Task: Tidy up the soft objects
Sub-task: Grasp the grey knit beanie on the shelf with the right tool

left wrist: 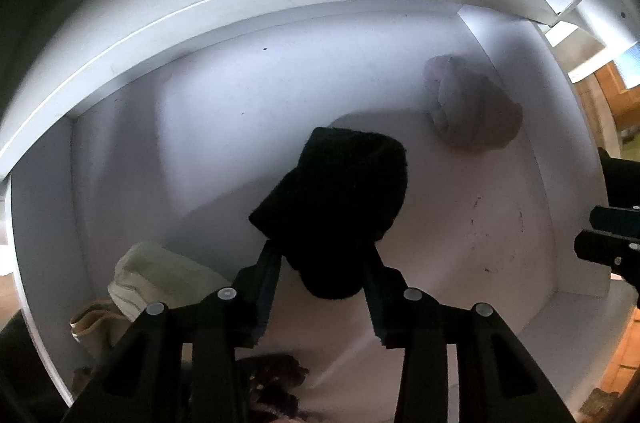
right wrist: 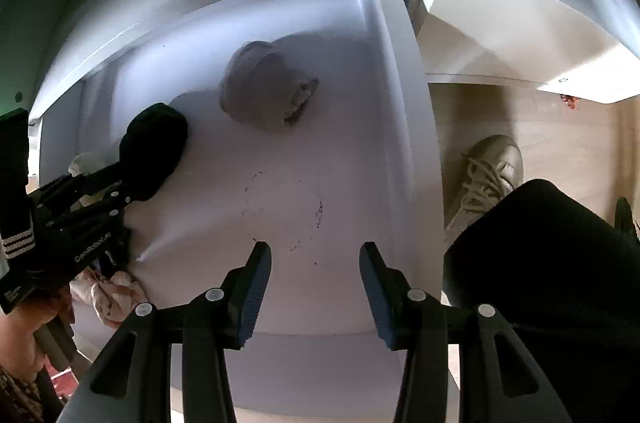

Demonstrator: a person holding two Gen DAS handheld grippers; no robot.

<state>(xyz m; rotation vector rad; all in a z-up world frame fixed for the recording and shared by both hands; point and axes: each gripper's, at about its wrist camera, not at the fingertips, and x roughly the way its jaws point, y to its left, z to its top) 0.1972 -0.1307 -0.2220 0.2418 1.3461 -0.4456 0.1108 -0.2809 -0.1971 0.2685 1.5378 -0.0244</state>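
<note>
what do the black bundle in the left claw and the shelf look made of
Black bundle: soft matte knit or fleece, probably; its edges look fuzzy and it sags. Shelf: smooth white painted or laminated board, judging by its flat, faintly scuffed surface.

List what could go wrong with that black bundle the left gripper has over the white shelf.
1. The left gripper pinches only the near end of the black cloth bundle; most of it juts past the fingertips, so it may slip or unroll.
2. Set down carelessly, it could crowd the pale rolled cloth at the back corner.
3. The right gripper hangs open and empty close beside the left one; the two might bump.
</note>
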